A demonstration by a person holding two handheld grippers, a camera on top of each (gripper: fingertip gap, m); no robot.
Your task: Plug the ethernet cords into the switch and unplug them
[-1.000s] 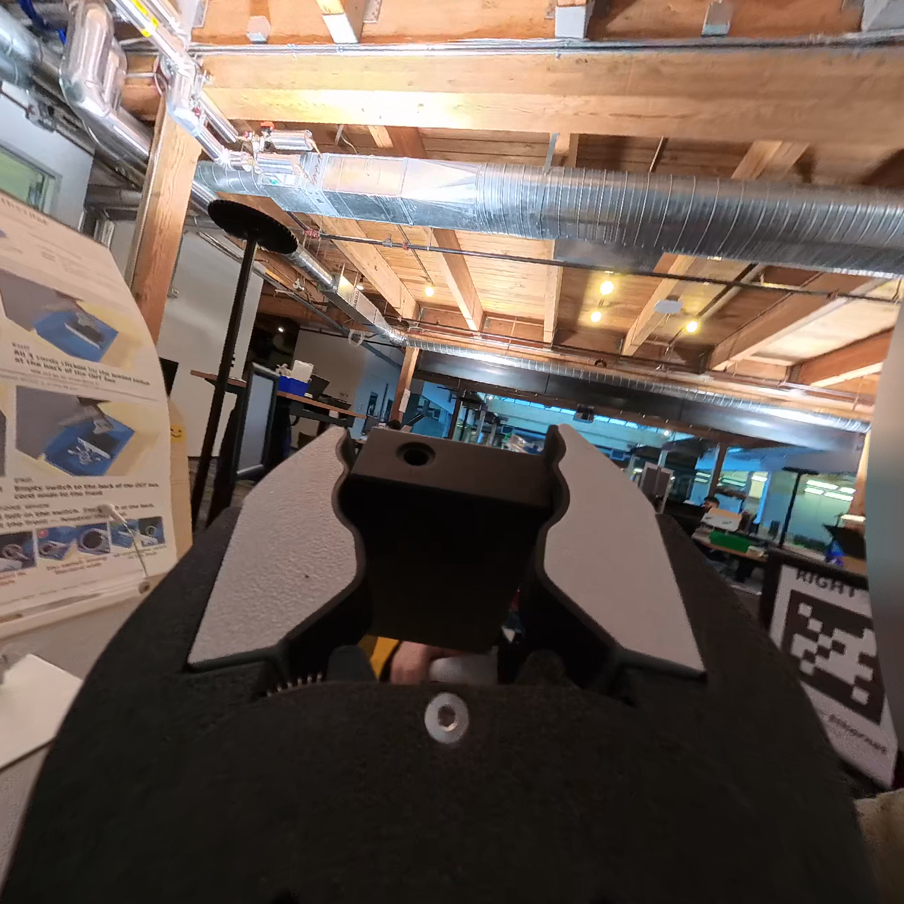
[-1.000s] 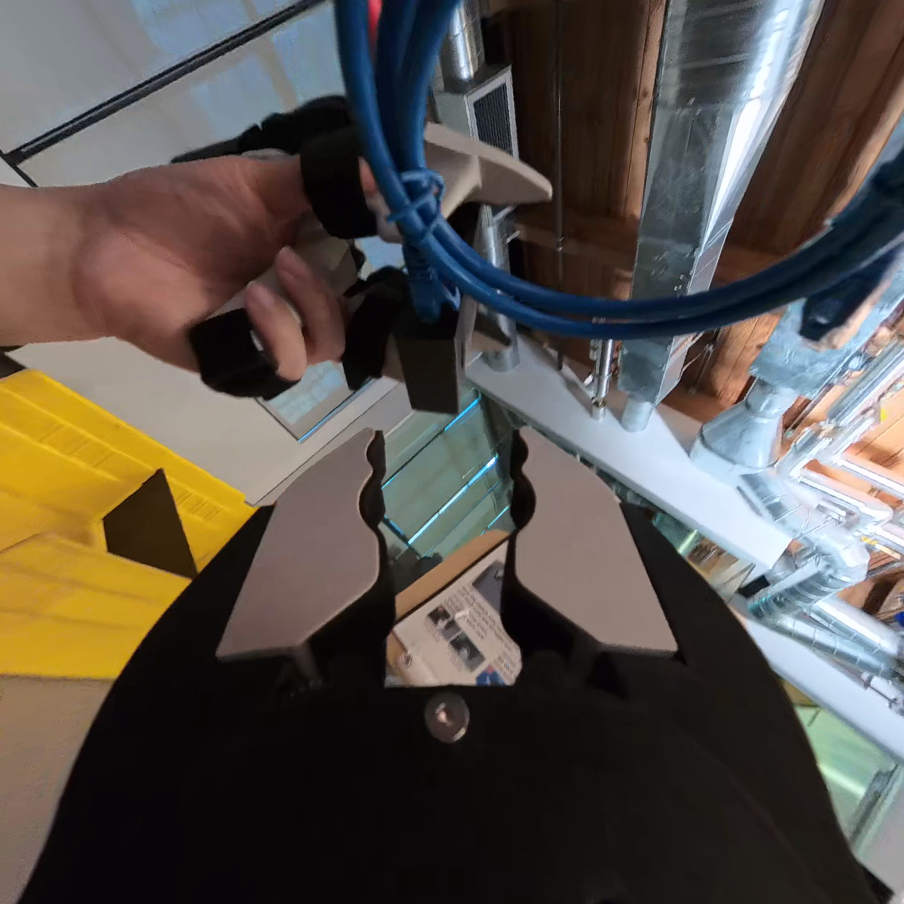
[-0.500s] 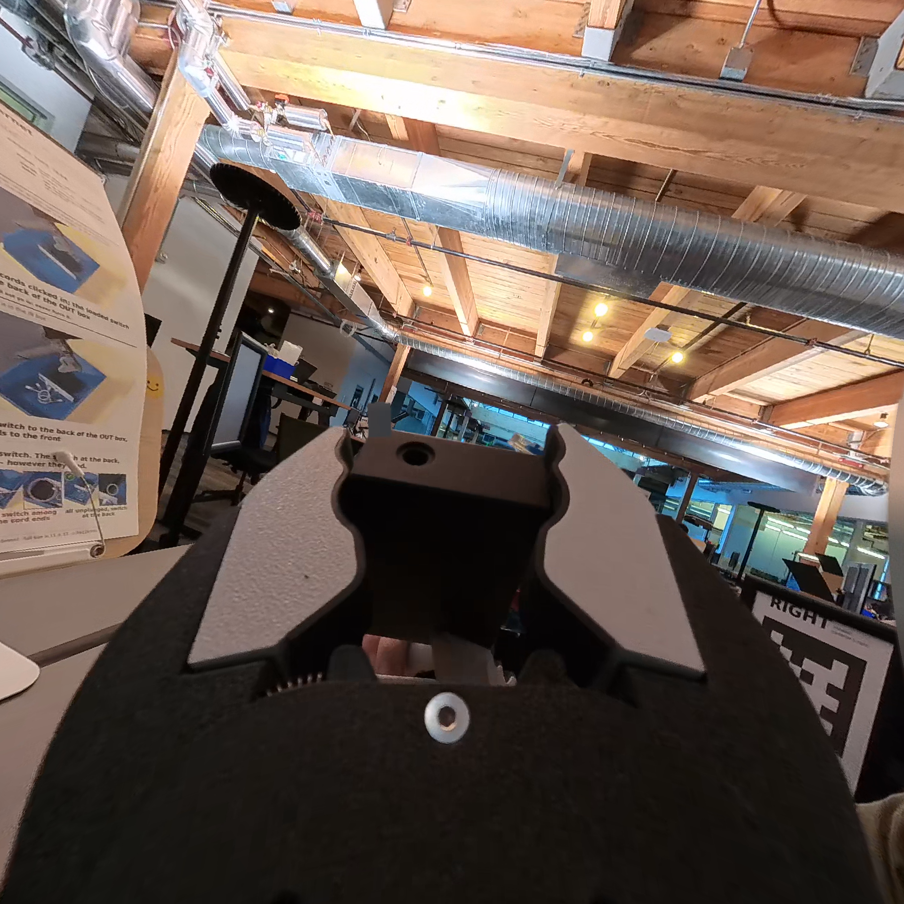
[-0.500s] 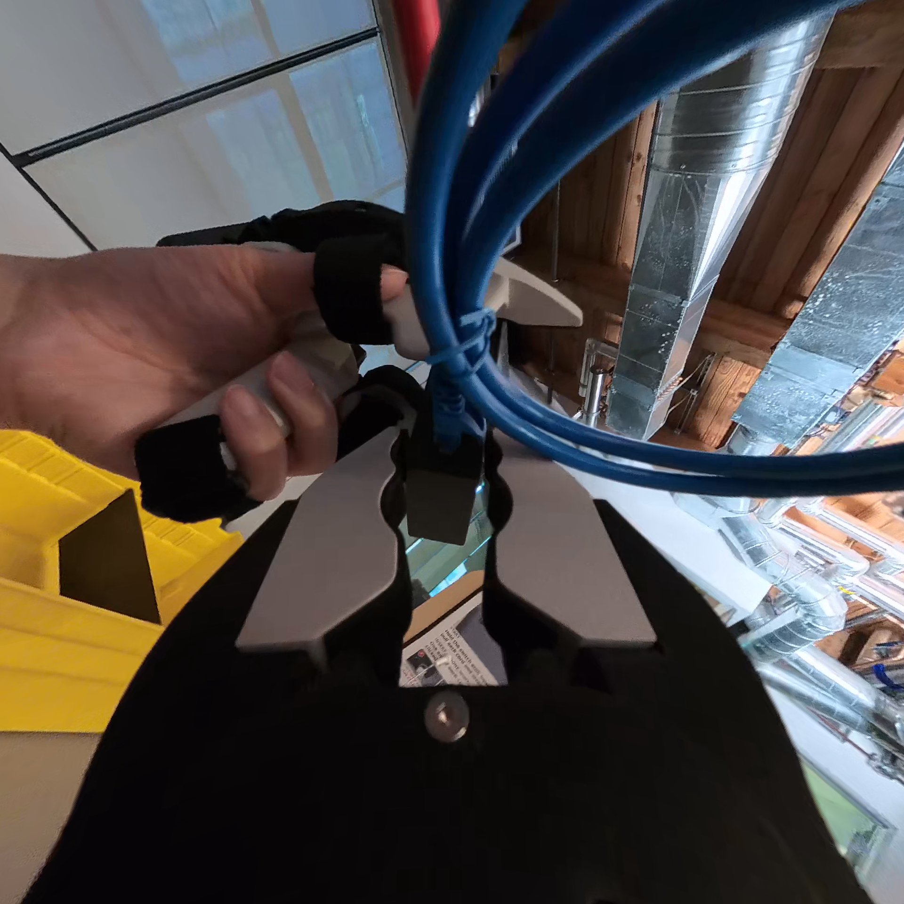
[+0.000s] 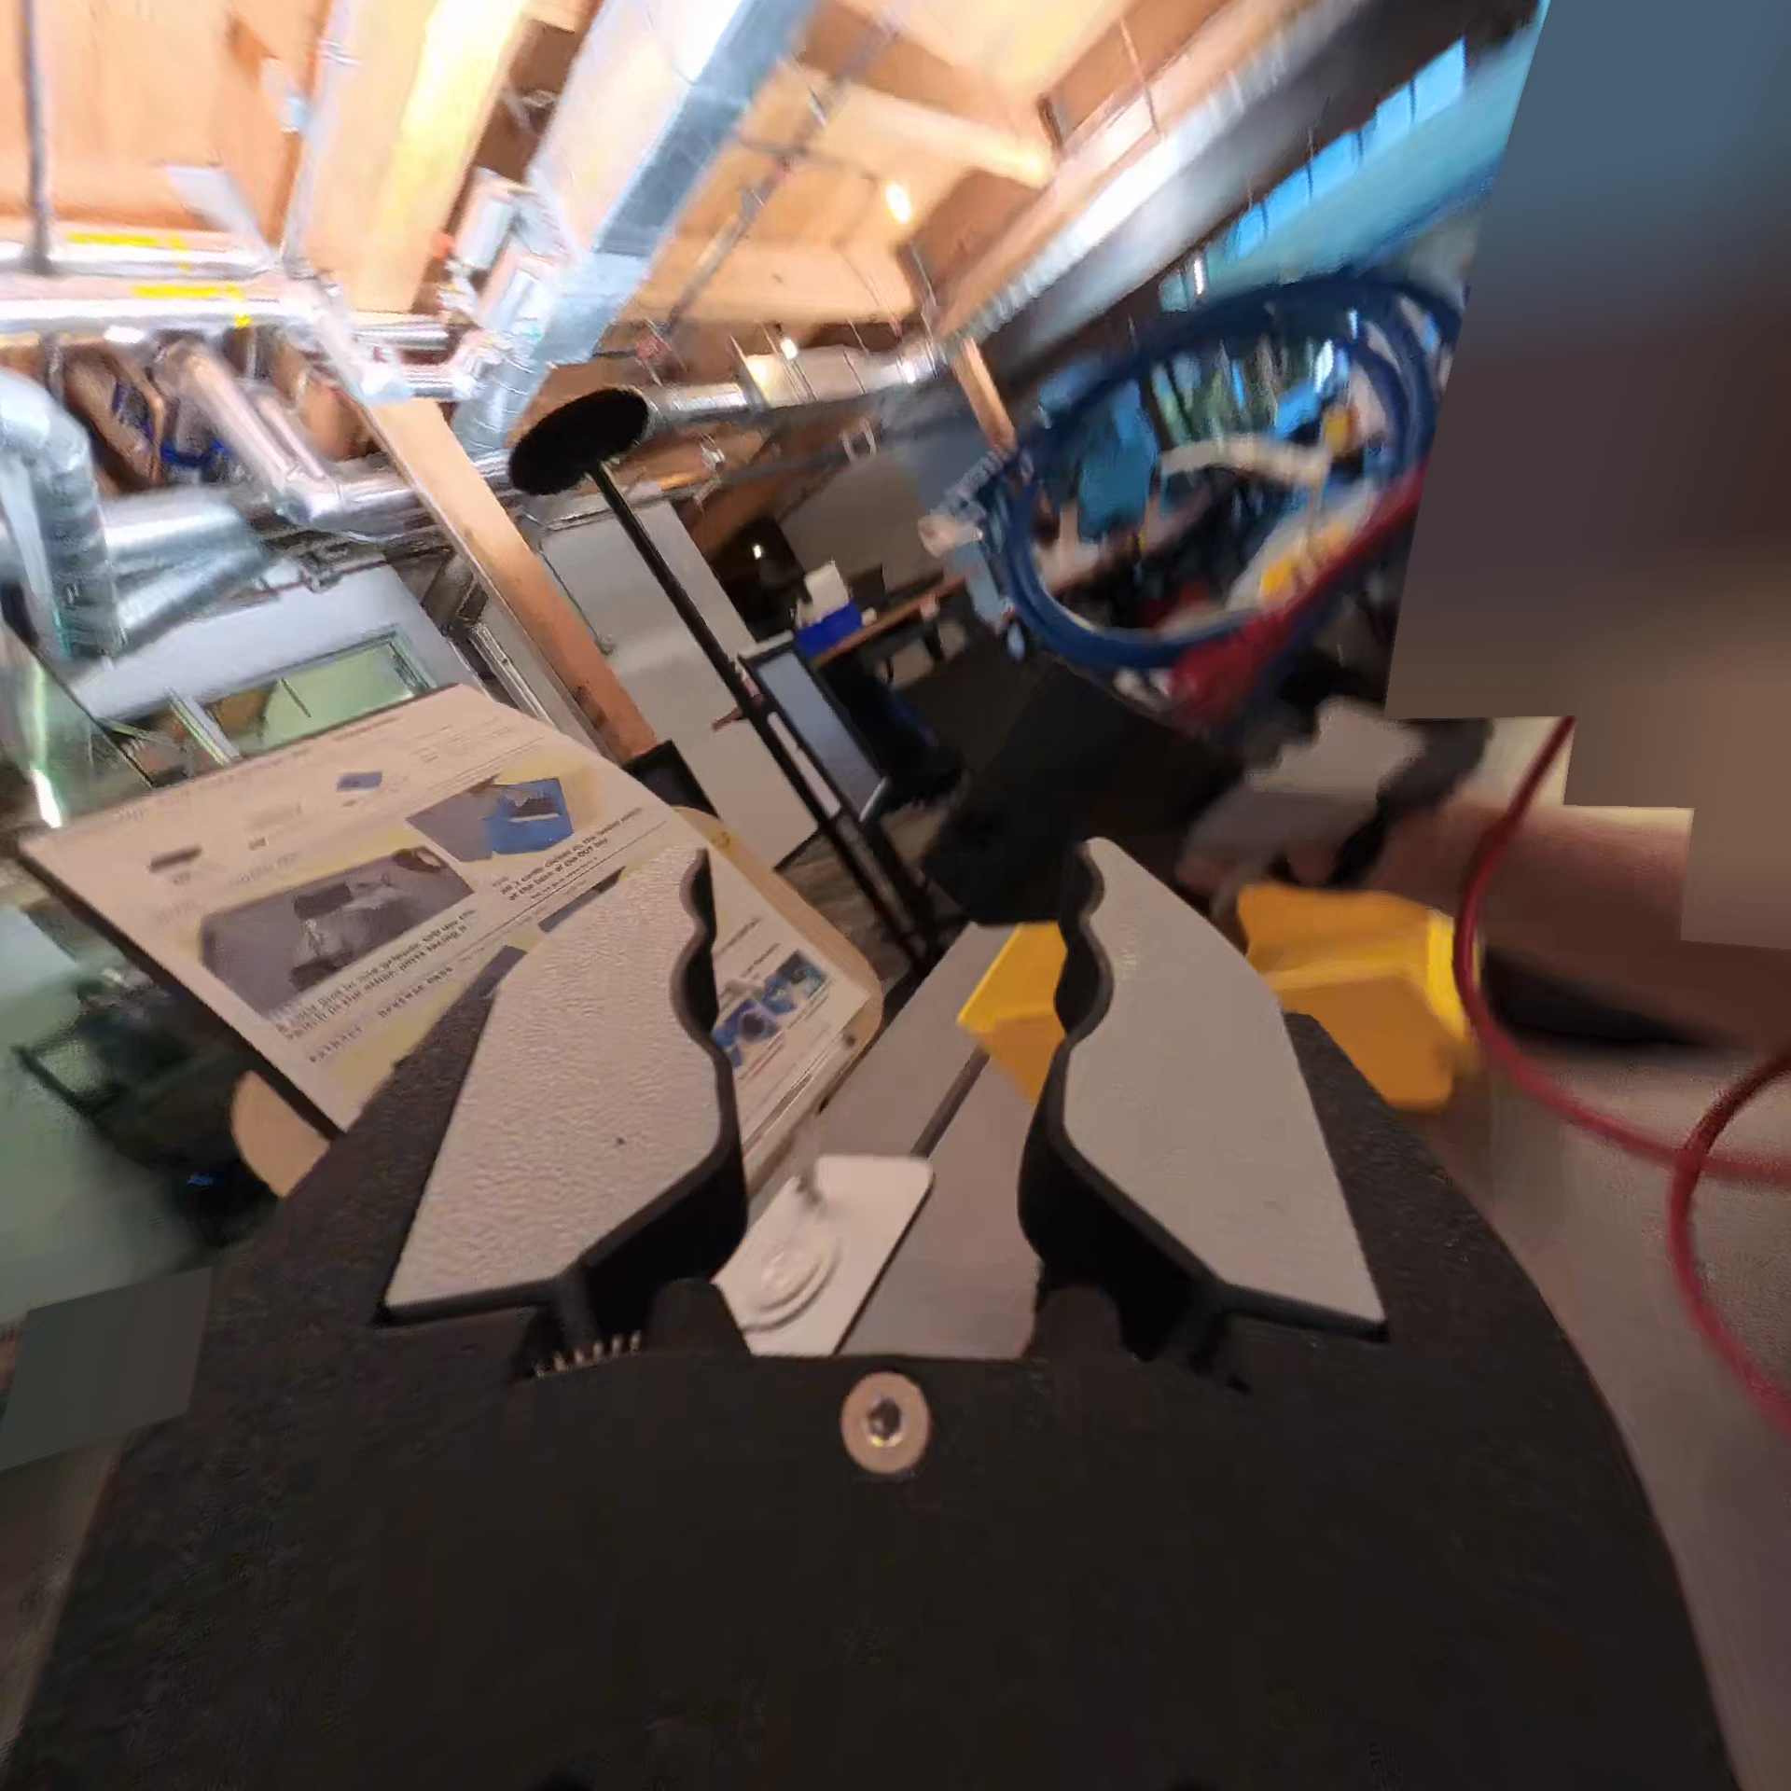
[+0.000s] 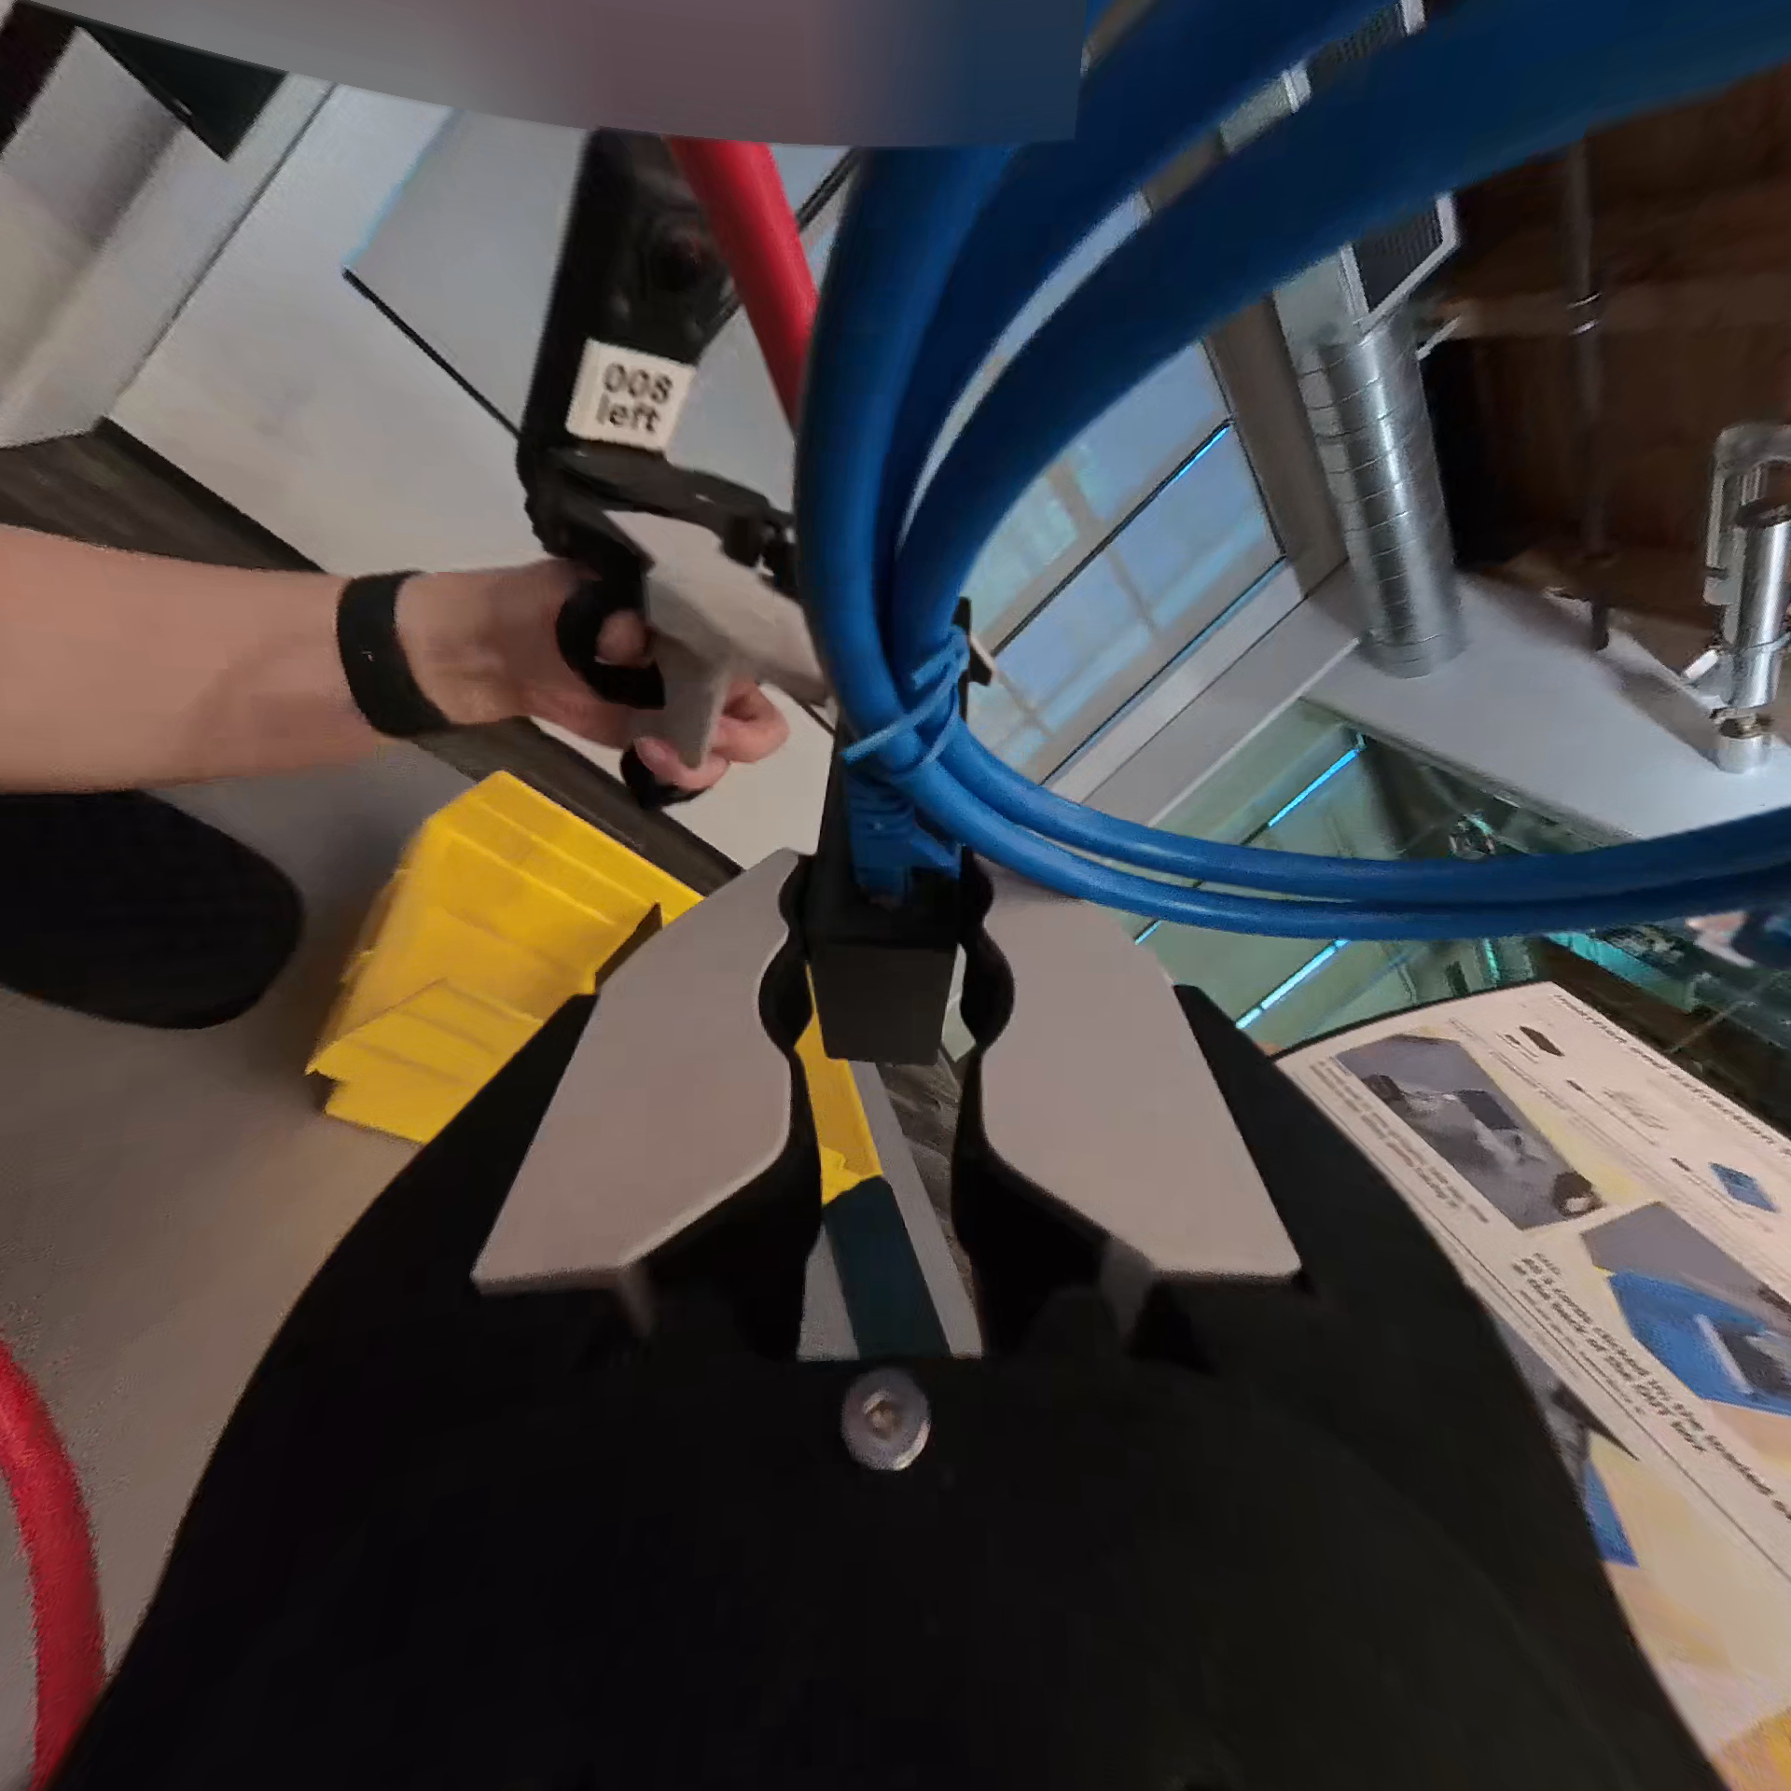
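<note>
The right hand-held gripper [image 6: 887, 955] pinched a small black switch [image 6: 877, 979] between its tips, lifted clear of the table [image 6: 194, 1211], with a blue ethernet plug [image 6: 887, 833] seated in its upper face. From that plug a bundle of blue cords [image 6: 1066, 843], coiled and bound by a thin blue tie, swung up and around; the strands overlapped too much to count surely, though at least three ran side by side. A thicker red cord [image 6: 746, 242] passed behind them, and red cord also trailed over the table. The switch looked light, rigid and smooth-sided, so a grip across its flat flanks, clear of the ports, seemed soundest; the springy coil would likely tug it sideways. The cords were limp along their length but stiff at the plug, best taken by the boot just behind the latch. The left hand-held gripper [image 5: 887, 969] stood spread and empty, low over the table near two yellow bins [image 5: 1347, 979] and one instruction sheet [image 5: 436, 901] propped beside them.
</note>
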